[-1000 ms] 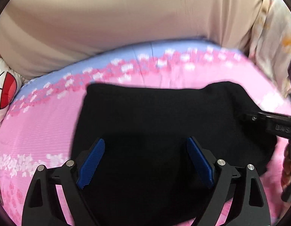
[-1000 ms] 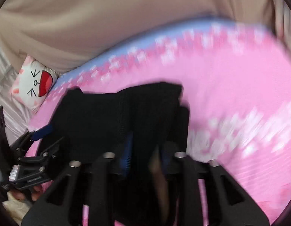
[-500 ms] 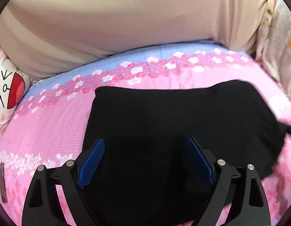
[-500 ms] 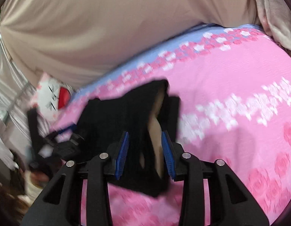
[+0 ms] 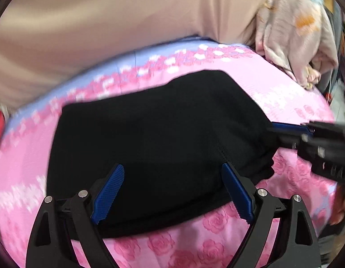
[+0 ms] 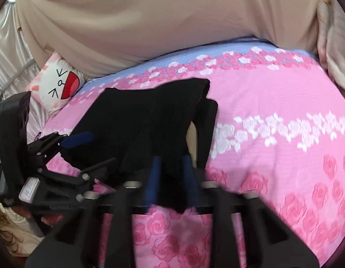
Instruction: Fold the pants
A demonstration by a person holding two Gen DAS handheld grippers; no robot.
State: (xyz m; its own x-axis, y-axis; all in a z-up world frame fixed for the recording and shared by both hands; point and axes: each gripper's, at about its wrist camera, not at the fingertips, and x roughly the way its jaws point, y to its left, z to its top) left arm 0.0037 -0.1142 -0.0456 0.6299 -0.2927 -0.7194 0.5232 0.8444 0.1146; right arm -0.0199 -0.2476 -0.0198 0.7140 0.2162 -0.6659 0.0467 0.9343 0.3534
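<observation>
Pink rose-print bedspread (image 6: 273,156); beige headboard (image 6: 150,22) behind; cartoon-face pillow (image 6: 58,84) beside it.

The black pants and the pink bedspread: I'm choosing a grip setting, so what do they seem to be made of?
The pants look like a soft matte knit, maybe cotton jersey: they drape limply, show no sheen, and a fine stitched seam shows in the left wrist view. The bedspread looks like a woven or quilted textile, matte, with raised-looking rose patterns. Blur leaves both uncertain.
</observation>
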